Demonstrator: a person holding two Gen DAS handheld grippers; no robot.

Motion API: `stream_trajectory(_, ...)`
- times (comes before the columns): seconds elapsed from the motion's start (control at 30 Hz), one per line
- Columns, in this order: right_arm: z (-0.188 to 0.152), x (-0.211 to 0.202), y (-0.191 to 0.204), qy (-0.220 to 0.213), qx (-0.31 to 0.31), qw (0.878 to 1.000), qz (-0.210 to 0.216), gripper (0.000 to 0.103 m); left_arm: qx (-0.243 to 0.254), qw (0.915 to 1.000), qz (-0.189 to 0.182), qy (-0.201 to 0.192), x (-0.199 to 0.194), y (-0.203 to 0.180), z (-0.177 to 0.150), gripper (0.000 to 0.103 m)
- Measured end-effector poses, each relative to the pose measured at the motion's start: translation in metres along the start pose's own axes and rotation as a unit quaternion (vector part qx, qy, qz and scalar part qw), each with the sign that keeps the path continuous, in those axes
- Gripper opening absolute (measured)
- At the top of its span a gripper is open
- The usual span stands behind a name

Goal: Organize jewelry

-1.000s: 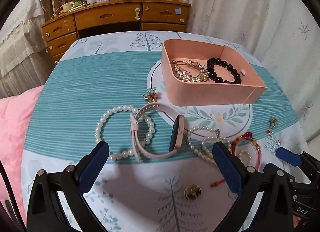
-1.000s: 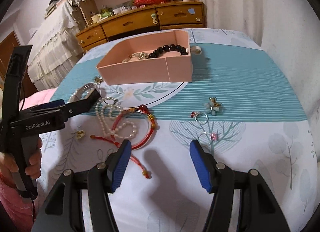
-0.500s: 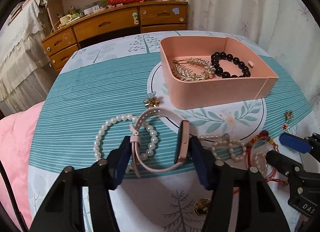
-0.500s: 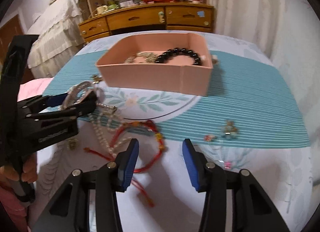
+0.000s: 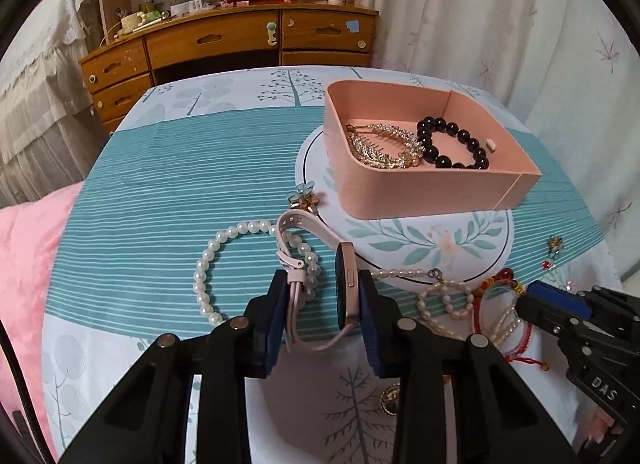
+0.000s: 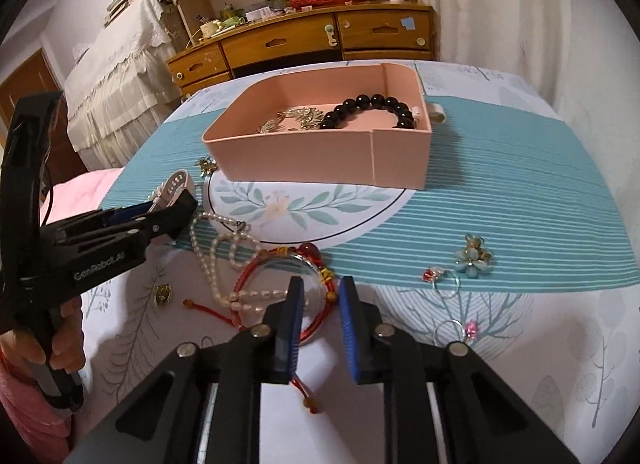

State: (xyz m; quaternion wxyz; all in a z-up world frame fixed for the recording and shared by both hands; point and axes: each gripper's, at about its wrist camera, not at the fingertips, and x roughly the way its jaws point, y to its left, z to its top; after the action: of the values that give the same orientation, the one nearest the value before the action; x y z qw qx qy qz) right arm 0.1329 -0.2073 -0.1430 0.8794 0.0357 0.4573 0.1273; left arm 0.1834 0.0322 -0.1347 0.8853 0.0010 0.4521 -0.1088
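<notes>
A pink watch (image 5: 346,284) stands on edge on the tablecloth. My left gripper (image 5: 324,304) is closing on it, one pad against the strap and the other against the case. A red cord bracelet (image 6: 280,260) lies tangled with a pearl strand (image 6: 224,248). My right gripper (image 6: 320,304) straddles the bracelet's beaded side. Its jaws are closing, and a gap still shows beside each pad. The pink tray (image 5: 420,192) behind holds a gold hair comb (image 5: 384,144) and a black bead bracelet (image 5: 452,140).
A round pearl bracelet (image 5: 204,272) lies partly under the watch strap. A flower brooch (image 5: 306,198) sits near the tray, and a gold round piece (image 5: 390,396) lies close to me. Right of my right gripper are a blue flower (image 6: 472,256) and two rings (image 6: 444,280). A wooden dresser (image 5: 240,40) stands beyond the table.
Both grippers' jaws have narrowed from wide open. The left pads have come in against the pink watch. The right pads have drawn in around the red bracelet.
</notes>
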Motion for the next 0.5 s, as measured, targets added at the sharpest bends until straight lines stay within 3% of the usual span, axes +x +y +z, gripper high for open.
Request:
stream_trajectory(0.3, 0.002, -0.001, 0.005, 0.002, -0.018, 1.0, -0.003, 0.01, 0.003, 1.0, 0.004, -0.008, -0.014, 0.0, 0.001, 0.032)
stream_trajectory(0.5, 0.003, -0.003, -0.008, 0.01, 0.017, 1.0, 0.014, 0.011, 0.003, 0.9998, 0.006, -0.02, -0.03, 0.002, 0.0, 0.032)
